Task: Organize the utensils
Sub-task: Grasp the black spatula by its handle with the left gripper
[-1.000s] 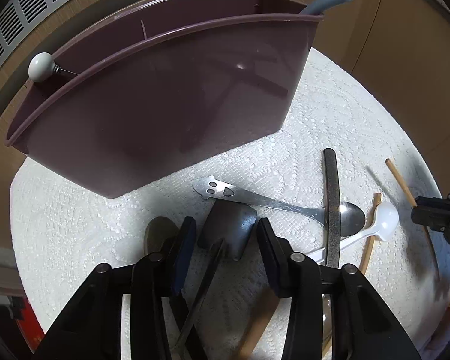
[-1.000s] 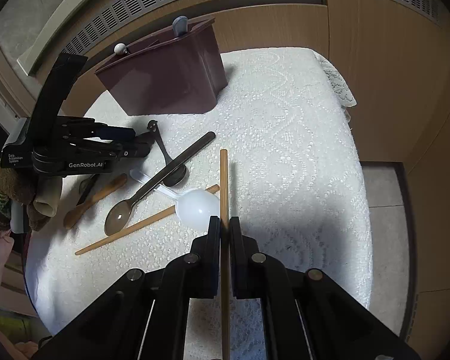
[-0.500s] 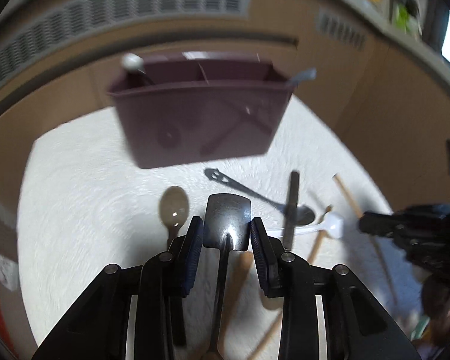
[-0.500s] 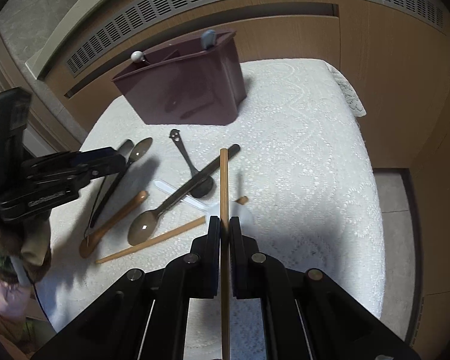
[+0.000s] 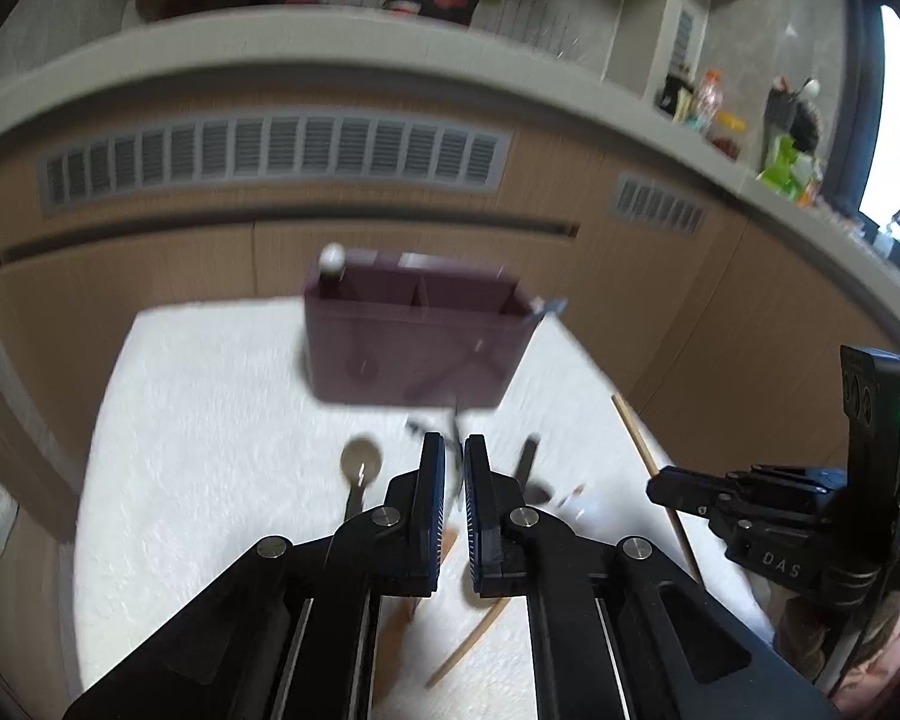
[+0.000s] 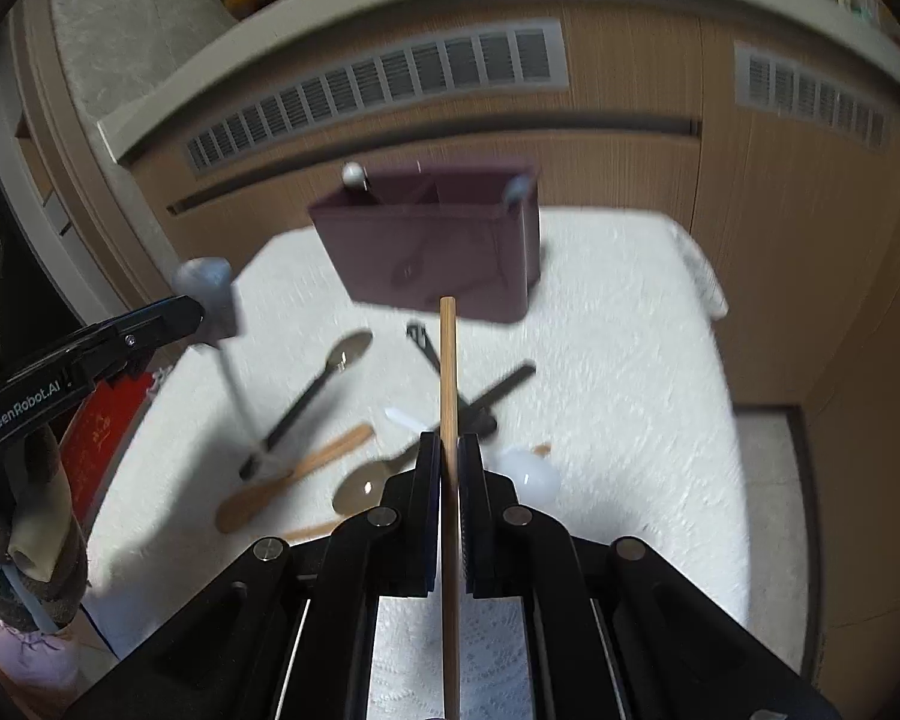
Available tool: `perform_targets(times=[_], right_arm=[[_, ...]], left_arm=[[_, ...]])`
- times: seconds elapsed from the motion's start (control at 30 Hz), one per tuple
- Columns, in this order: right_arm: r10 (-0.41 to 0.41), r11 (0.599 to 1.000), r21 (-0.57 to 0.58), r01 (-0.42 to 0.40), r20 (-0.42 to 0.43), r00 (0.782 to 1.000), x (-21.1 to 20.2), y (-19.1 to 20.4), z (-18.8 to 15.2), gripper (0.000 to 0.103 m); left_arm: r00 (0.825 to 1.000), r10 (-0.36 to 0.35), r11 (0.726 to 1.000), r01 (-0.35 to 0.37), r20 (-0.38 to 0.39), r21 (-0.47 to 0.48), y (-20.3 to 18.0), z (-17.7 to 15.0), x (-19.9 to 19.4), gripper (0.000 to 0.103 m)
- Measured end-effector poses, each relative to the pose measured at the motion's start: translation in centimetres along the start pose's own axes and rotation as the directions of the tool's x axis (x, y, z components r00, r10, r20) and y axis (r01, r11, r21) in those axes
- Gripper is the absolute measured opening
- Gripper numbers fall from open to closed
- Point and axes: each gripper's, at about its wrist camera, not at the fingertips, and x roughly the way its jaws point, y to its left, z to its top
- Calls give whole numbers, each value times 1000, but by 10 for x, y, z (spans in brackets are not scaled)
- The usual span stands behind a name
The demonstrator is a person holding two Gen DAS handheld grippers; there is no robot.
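left gripper (image 5: 455, 456) clamped on a metal spatula (image 6: 207, 294), right gripper (image 6: 448, 456) pinching a chopstick (image 6: 448, 372), both above the cloth (image 6: 600, 360)

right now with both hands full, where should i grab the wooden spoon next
Take the wooden spoon by its thin handle near the upper right end, coming straight down from above. It lies flat on the white cloth, angled with the bowl at lower left. A black-handled spoon crosses close to its bowl end, so the free handle end gives a hand-held gripper cleaner room.

Maroon divided caddy (image 6: 432, 240) upright on cloth, utensils (image 6: 306, 402) scattered before it
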Motion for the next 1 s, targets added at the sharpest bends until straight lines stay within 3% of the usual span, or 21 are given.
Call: perform_targets(times=[0.17, 0.27, 0.4, 0.47, 0.5, 0.57, 0.6, 0.7, 0.77, 0.93, 1.0], right_arm=[[-46, 995, -83, 63, 195, 980, -51, 16, 64, 5], [-66, 990, -98, 96, 274, 959, -72, 18, 101, 6], [-127, 983, -89, 158, 283, 951, -66, 10, 118, 5], [-142, 984, -71, 164, 251, 958, -56, 2, 114, 5], [-145, 986, -53, 161, 225, 963, -49, -5, 110, 5], [-159, 985, -32, 168, 190, 969, -38, -18, 102, 5], [-166, 985, -19, 172, 170, 971, -32, -24, 97, 5], [-159, 987, 19, 157, 116, 981, -16, -39, 80, 5], [-170, 985, 30, 168, 95, 981, -6, -44, 71, 5], [-195, 979, 68, 193, 26, 981, 20, -56, 46, 5], [-217, 973, 81, 216, 3, 976, 28, -59, 35, 5]], left_arm=[[993, 7, 997, -16, 116, 73, -14, 64, -25, 7], [992, 25, 996, -36, 122, 86, -11, 91, -23, 7], [998, 62, 993, -62, -2, 97, 0, 89, 11, 9], [991, 92, 995, -86, -93, 58, 13, 79, 34, 10], [983, 102, 995, -98, -150, 34, 21, 71, 48, 12], [962, 128, 991, -135, -243, -12, 35, 54, 72, 26], [939, 152, 984, -172, -310, -38, 44, 43, 87, 29], [878, 147, 968, -222, -455, -115, 64, 15, 117, 31], [852, 137, 946, -263, -506, -188, 80, 2, 129, 31], [845, 120, 888, -326, -521, -323, 104, -6, 144, 34], [841, 120, 877, -339, -527, -341, 107, -4, 152, 35]])
